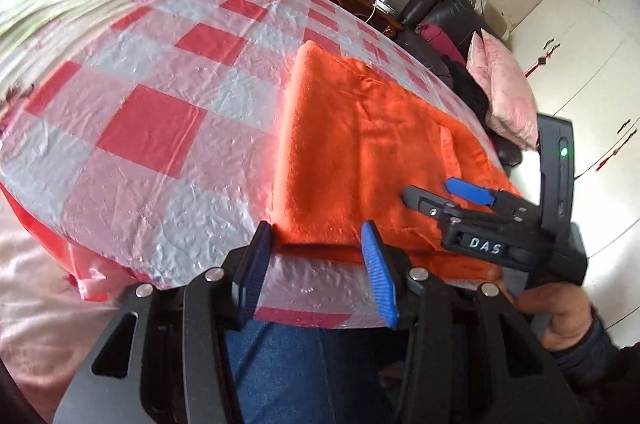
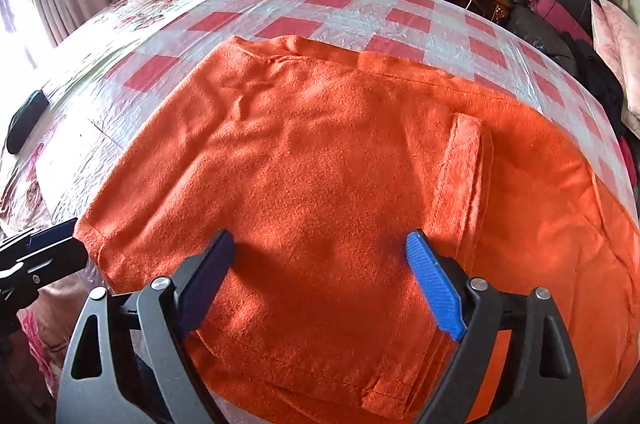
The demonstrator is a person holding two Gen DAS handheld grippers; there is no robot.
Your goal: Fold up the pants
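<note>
The orange pants (image 2: 320,160) lay on the checked plastic sheet (image 1: 152,112) that covered the bed, close to the edge of the sheet nearest to the person. They were already brought together into a broad, thick block: several layers showed at the near edge, and a pocket flap (image 2: 464,160) lay on top, toward the right part of the block. So I judged that the first folds were done and the pants were no longer spread out at full length. The block was still wide, so at least one more fold seemed to remain, and perhaps some smoothing of the small wrinkles at the far side.

The left gripper (image 1: 316,256) stood at the near left corner of the pants, its jaws about half apart. The corner of the cloth lay just ahead of them, but the pads did not press on it. The right gripper (image 2: 320,280) hovered above the near middle of the pants with its jaws wide, and nothing was held between them. I judged that both were ready to take the near edge for the next fold.
</note>
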